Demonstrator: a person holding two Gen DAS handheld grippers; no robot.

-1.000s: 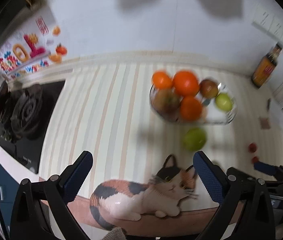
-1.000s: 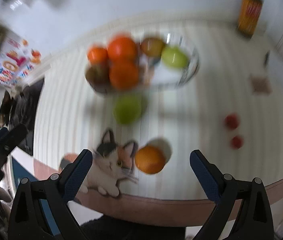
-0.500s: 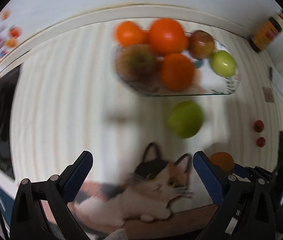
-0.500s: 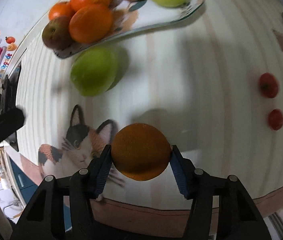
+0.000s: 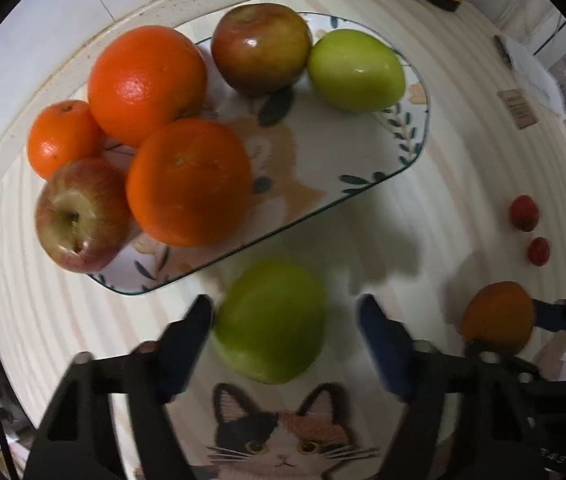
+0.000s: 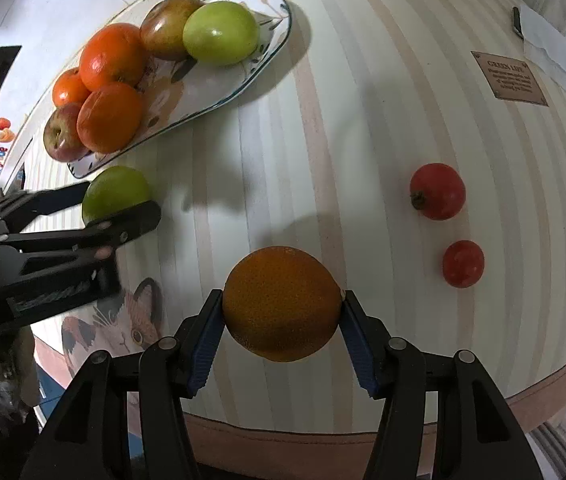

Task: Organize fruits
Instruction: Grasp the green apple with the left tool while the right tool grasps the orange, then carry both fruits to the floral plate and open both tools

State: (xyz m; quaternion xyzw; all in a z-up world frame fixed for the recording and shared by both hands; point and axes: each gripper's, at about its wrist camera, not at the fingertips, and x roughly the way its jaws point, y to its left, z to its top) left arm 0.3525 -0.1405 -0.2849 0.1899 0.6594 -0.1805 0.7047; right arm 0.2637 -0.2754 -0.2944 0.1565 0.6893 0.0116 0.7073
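Your left gripper (image 5: 285,320), spread, straddles the green apple (image 5: 271,322) at 6 o'clock below the fruit plate (image 5: 411,148): firm, smooth, likely slippery, so close across its widest girth. Your right gripper (image 6: 281,306) pinches the orange (image 6: 281,303) at its equator; its pebbled rind should hold.

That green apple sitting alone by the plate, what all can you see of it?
The loose round green apple looks smooth, slightly glossy and yellow-green, with no stem showing. It rests on the striped cream tablecloth, just off the near edge of the patterned oval plate and above the printed cat picture. It lies between the open blue-padded fingers of the left gripper; one finger is at its side, the other stands apart. The view is slightly blurred.
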